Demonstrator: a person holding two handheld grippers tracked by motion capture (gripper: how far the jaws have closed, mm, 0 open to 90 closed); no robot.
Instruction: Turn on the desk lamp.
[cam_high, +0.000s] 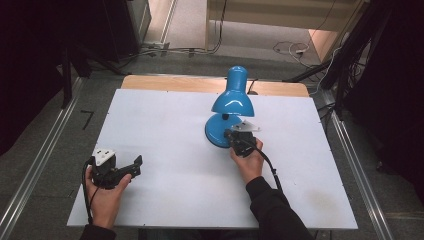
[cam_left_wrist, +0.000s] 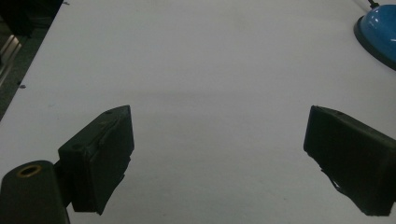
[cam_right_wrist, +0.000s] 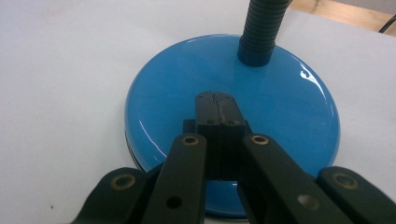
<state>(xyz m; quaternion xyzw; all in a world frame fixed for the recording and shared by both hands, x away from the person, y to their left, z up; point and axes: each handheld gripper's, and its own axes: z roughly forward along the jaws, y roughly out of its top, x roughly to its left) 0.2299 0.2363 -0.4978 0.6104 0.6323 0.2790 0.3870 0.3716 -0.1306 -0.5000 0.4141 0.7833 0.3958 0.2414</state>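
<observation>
Right gripper (cam_right_wrist: 215, 97) jaws pressed together, tips over the blue lamp base (cam_right_wrist: 163, 98) at mid-table beneath the bent shade (cam_high: 232, 102); left gripper (cam_left_wrist: 219, 140) wide open, well apart near the table (cam_high: 165, 150) corner.

High view: looking down over the table (cam_high: 165, 200).
Gripper views: skimming low, both catching the blue lamp base (cam_left_wrist: 380, 32).

Dim, even light is falling on the white table (cam_high: 165, 125), while the surroundings are sinking into near-black. Glare streaks are showing on the blue desk lamp (cam_right_wrist: 280, 107), on its glossy base. The high view is looking soft and grainy; the left gripper (cam_left_wrist: 219, 154) is appearing murky, casting faint shadows.
</observation>
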